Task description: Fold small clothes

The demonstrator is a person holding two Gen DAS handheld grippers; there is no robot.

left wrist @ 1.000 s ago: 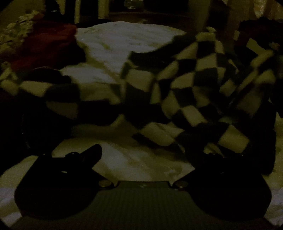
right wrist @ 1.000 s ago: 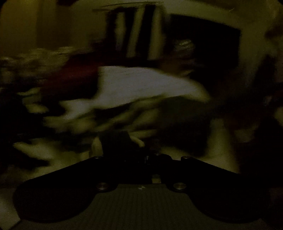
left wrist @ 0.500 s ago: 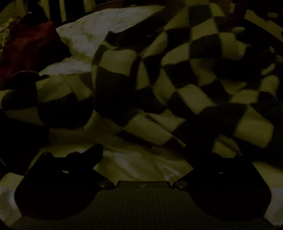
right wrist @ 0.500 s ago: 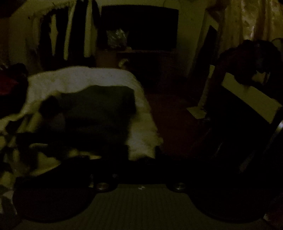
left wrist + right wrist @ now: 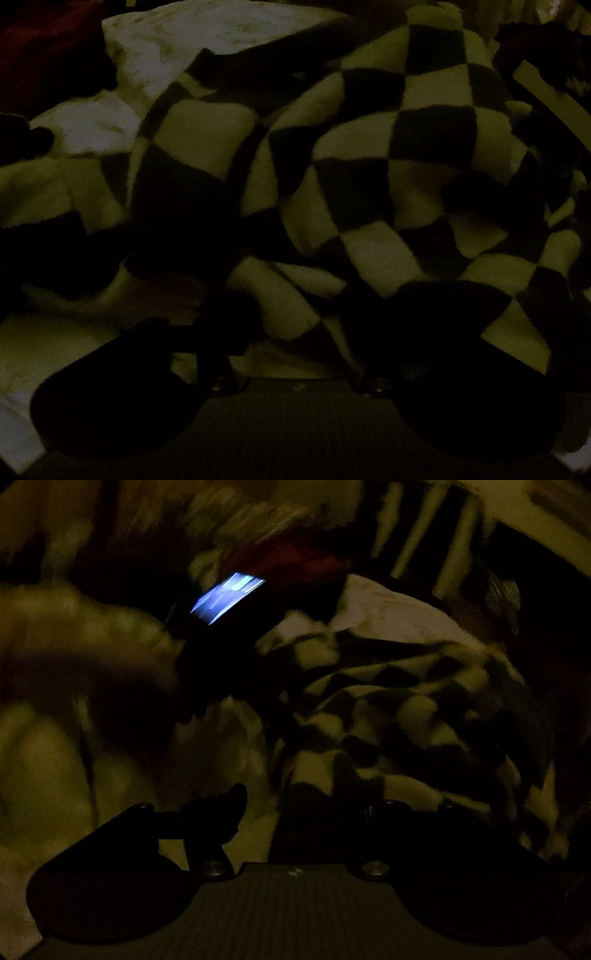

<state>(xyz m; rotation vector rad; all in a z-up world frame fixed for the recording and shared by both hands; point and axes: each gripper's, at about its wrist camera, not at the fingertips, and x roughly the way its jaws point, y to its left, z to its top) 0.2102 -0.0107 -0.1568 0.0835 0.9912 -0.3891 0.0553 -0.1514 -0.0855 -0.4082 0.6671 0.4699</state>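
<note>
A black and cream checkered knit garment lies crumpled on a white sheet and fills the left wrist view. My left gripper is low against it. Its jaws are closing, and a cream fold of the garment fills the gap between them; the right finger is lost in the dark. In the blurred right wrist view the same garment lies ahead and to the right. My right gripper is opening wide just before its near edge, pinching nothing.
A dark red cloth lies at the far left of the bed. In the right wrist view, a lit screen glows on the other gripper, with a person's arm behind it. Striped clothes hang at the back.
My left gripper has moved closer to the checkered garment and its jaws have narrowed onto a fold. My right gripper went from shut to open, swung away toward the room, then back to the garment.
</note>
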